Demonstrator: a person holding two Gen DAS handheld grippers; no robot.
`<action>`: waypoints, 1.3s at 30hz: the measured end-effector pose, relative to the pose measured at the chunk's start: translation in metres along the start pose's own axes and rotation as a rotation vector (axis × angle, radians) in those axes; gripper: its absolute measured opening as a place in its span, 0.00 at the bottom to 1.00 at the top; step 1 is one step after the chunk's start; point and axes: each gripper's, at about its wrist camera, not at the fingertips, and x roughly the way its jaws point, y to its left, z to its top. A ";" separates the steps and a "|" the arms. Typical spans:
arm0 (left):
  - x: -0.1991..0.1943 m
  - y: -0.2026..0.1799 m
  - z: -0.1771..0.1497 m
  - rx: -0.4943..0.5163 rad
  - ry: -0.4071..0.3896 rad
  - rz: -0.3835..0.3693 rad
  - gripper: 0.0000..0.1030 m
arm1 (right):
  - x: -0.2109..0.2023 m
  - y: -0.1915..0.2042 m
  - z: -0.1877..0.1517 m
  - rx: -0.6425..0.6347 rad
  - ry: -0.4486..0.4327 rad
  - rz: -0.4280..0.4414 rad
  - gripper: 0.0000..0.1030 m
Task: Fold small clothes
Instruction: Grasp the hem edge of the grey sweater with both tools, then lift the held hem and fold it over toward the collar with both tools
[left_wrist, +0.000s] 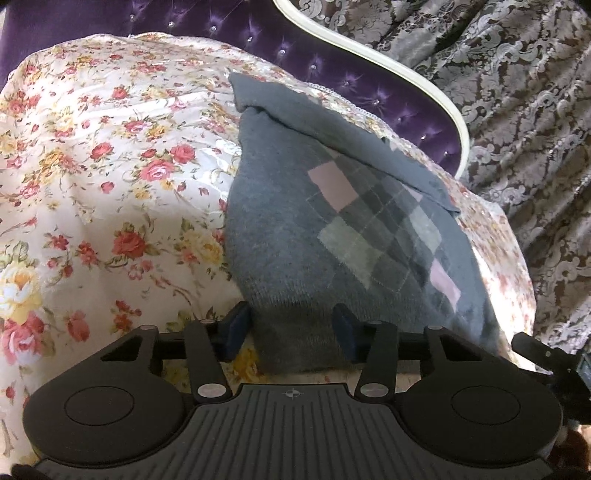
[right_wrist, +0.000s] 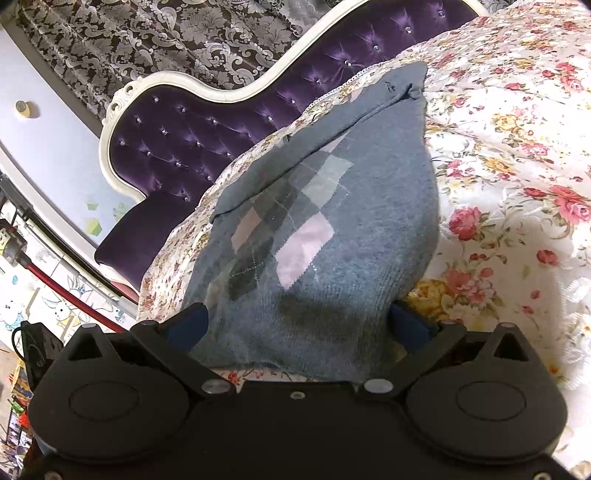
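A: Where's the grey argyle sweater (left_wrist: 332, 206)?

B: On the floral bedspread (left_wrist: 110, 166), near the purple headboard (left_wrist: 332, 62), far part already folded over.

A: And the grippers?

B: Left gripper (left_wrist: 291, 328) is half open, the near hem bunched between its fingers; whether it pinches, I can't tell. Right gripper (right_wrist: 299, 325) gapes wide astride the other near edge, holding nothing firmly.

A: So mid-fold?

B: I'd judge so; next both should close on the hem and carry it toward the headboard
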 end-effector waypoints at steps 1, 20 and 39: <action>0.000 -0.001 0.000 0.005 0.006 0.000 0.46 | 0.001 0.001 0.000 0.000 0.001 0.002 1.00; 0.008 -0.006 0.007 0.011 0.002 -0.036 0.07 | 0.008 -0.004 -0.002 0.014 0.055 -0.055 0.19; -0.037 -0.038 0.100 0.044 -0.178 -0.183 0.04 | -0.026 0.037 0.094 -0.037 -0.160 0.124 0.13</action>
